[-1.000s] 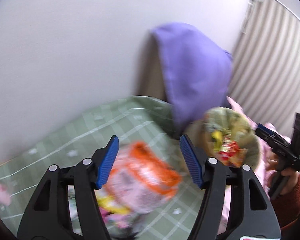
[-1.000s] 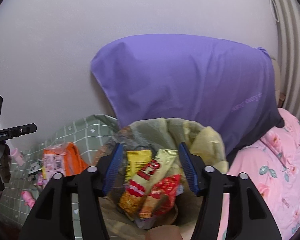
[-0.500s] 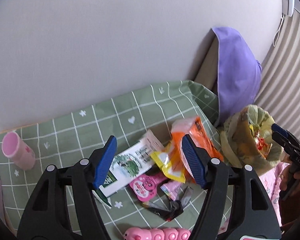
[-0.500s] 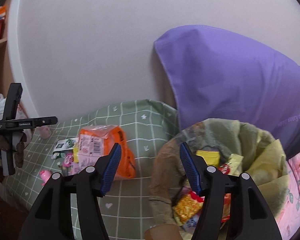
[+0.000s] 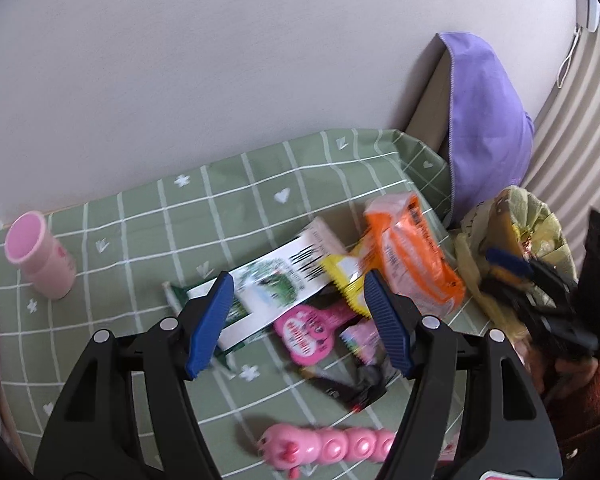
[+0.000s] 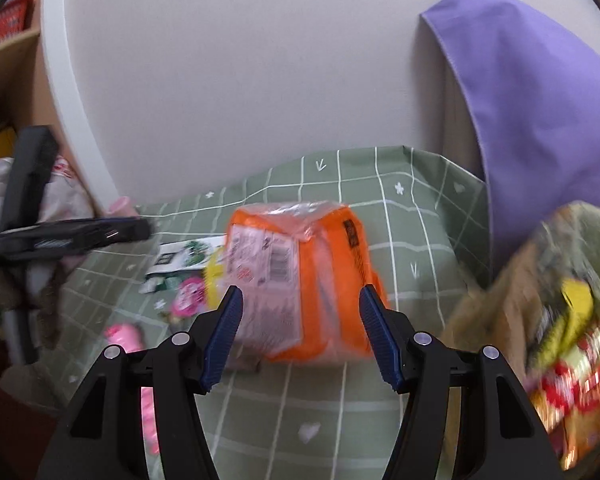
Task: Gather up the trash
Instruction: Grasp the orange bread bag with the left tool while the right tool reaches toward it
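Observation:
Wrappers lie in a pile on a green checked cloth (image 5: pixel 148 220). An orange package (image 5: pixel 412 248) lies at the pile's right, with a yellow wrapper (image 5: pixel 346 276), a green-and-white carton (image 5: pixel 272 284), a pink round wrapper (image 5: pixel 306 332) and a black wrapper (image 5: pixel 360 388) beside it. My left gripper (image 5: pixel 296 324) is open and empty above the pile. My right gripper (image 6: pixel 300 332) is open and empty, with the orange package (image 6: pixel 296 280) between its fingers ahead. The yellow-green trash bag (image 6: pixel 560 312), holding snack wrappers, stands at the right.
A pink cup (image 5: pixel 40 256) stands at the cloth's left. A pink caterpillar toy (image 5: pixel 332 446) lies near the front. A purple cloth (image 5: pixel 484 120) hangs over a board by the wall. A shelf (image 6: pixel 8 52) is at the far left.
Both grippers swung left from the trash bag toward the pile on the cloth. The right gripper now faces the orange package; the left has come down closer over the wrappers.

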`<state>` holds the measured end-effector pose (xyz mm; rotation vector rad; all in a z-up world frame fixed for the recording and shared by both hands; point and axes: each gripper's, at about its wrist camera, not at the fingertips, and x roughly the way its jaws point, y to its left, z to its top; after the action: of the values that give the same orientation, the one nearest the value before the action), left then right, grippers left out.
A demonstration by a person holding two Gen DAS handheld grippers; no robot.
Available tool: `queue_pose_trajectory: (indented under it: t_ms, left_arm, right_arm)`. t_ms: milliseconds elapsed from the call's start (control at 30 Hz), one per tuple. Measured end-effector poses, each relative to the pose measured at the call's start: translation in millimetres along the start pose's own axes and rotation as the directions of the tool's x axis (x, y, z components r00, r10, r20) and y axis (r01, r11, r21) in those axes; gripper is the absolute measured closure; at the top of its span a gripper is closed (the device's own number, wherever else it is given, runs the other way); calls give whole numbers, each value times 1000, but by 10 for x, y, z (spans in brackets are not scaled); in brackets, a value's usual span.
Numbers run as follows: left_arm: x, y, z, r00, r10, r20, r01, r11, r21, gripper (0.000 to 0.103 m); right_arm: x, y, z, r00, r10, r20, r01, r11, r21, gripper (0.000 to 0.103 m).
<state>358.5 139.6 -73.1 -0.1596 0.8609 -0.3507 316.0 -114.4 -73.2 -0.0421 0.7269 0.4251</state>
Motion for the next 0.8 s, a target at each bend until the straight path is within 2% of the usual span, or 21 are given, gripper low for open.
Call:
queue_pose_trajectory:
  t_ms: [200,300,400,567,733,800]
  left_arm:
    - [-97,223,-121,999,43,-9,-43,998,-38,39]
    - [-108,296,-166,998,53,-15,-54,997,-49,39]
    - [-95,324,-191,999,43,-20,-45,997,-56,39]
    - [-16,238,-192,999,9,-33,-10,999,-40,39]
    - [51,83,-221,998,-20,-52,20,1000,6,39]
    - [52,26,-225,998,-22,-54,24,999,32,39]
  right_arm:
    - [544,-211,99,996,-76,-40,77,997,5,46]
    - [658,-287,26,995,-53,-87,57,997,48,46]
    - [625,-290,-135,993,-7,-120,19,995,100,46]
    - [418,-153,-507,987,9,-163,11,993,121,46]
    - [302,-93,-754,976,23,-214,14,985,169,45]
    - [278,-108,-803,978,36,-205,5,981,196,46]
